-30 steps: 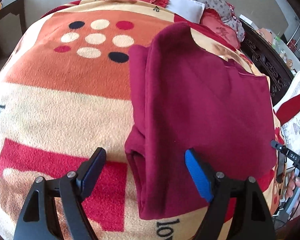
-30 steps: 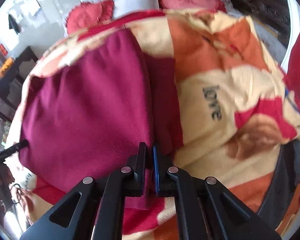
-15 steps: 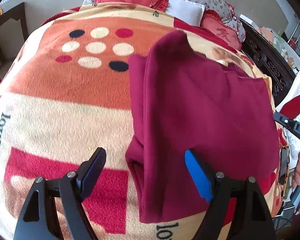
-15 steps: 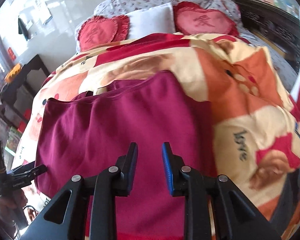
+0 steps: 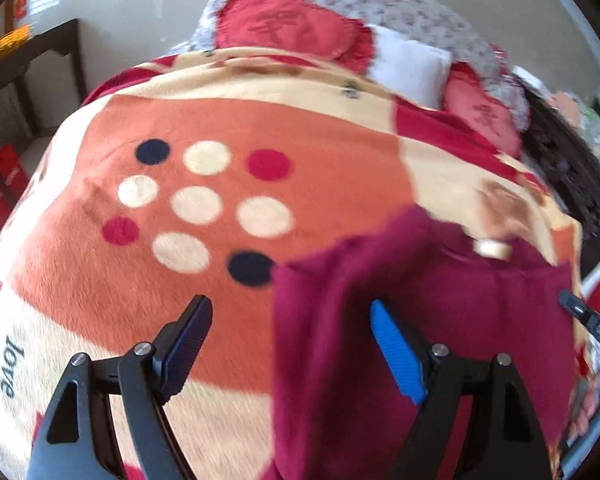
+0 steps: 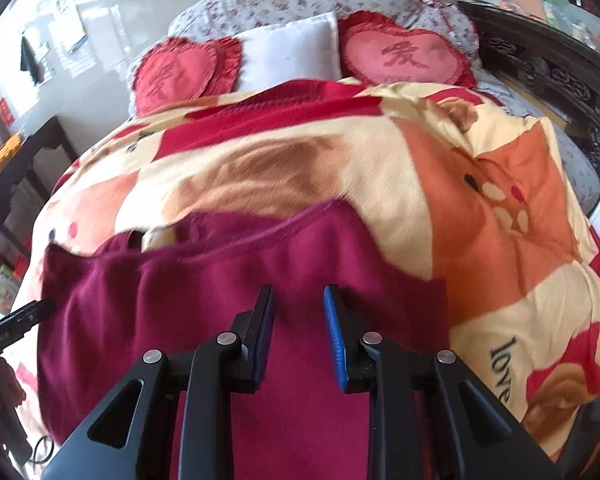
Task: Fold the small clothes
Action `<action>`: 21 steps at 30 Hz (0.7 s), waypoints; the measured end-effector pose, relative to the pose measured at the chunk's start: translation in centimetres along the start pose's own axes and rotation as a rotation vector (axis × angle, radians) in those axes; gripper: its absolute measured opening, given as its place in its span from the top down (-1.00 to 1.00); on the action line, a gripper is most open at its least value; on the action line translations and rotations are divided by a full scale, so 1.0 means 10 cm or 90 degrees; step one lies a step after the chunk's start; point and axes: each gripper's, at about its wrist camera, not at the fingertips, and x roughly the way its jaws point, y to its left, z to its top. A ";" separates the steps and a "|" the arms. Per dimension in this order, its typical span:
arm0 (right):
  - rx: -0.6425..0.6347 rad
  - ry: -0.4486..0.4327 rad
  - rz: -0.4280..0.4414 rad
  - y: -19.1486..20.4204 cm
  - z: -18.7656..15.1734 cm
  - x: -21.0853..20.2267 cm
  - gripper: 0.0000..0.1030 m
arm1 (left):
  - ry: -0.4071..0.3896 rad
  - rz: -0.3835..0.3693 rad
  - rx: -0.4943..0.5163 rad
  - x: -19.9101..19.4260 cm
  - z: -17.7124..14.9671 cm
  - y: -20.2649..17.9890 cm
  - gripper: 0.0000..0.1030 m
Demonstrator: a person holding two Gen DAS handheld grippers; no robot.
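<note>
Garment: I am looking at a dark red garment [image 6: 228, 288] lying flat on the blanket [image 5: 172, 320], on the part of the bed nearest to me.
Left gripper: My left gripper [image 5: 290, 344] is hanging over the garment's left edge with its fingers spread wide and nothing between them. One finger is over the bare blanket and the other is over the red cloth.
Right gripper: My right gripper [image 6: 298, 330] is hanging over the middle of the garment. Its fingers are a little way apart and are holding nothing.
Left edge: The garment's left side is running as a thick, doubled edge [image 5: 296, 340] up the blanket, ending just beside a dark dot.
Far edge: The top edge [image 6: 260, 236] is curving across the blanket, with a small gap at its left end where the blanket is showing through.
Right edge: The right side is ending in a straight line against the orange patch.
Open room: The blanket is stretching wide to the left of the garment, and beyond the garment up to the heart pillows [image 6: 400, 58] and the white pillow [image 6: 292, 52].
Blur: The left view is smeared, so I cannot make out small folds.
</note>
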 end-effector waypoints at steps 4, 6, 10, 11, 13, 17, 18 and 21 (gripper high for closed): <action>0.025 0.006 -0.004 -0.12 0.10 0.14 0.88 | 0.027 0.002 -0.025 0.24 0.07 0.11 -0.67; 0.019 0.011 -0.008 -0.13 0.13 0.22 0.88 | 0.031 0.007 -0.019 0.30 0.06 0.10 -0.67; 0.019 0.029 -0.017 -0.14 0.13 0.36 0.88 | 0.025 0.013 -0.009 0.36 0.03 0.08 -0.68; 0.021 0.030 -0.016 -0.15 0.13 0.38 0.88 | 0.025 0.013 -0.009 0.36 0.02 0.08 -0.68; 0.032 0.033 -0.004 -0.19 0.14 0.40 0.88 | 0.027 0.016 -0.008 0.37 0.02 0.07 -0.69; 0.041 0.039 0.015 -0.23 0.16 0.28 0.87 | 0.026 0.019 -0.008 0.37 0.01 0.06 -0.69; 0.037 0.034 0.015 -0.22 0.16 0.21 0.88 | 0.025 0.020 -0.007 0.36 0.01 0.06 -0.69; 0.032 0.018 0.017 -0.20 0.09 -0.03 0.87 | 0.025 0.020 -0.009 0.37 0.01 0.06 -0.69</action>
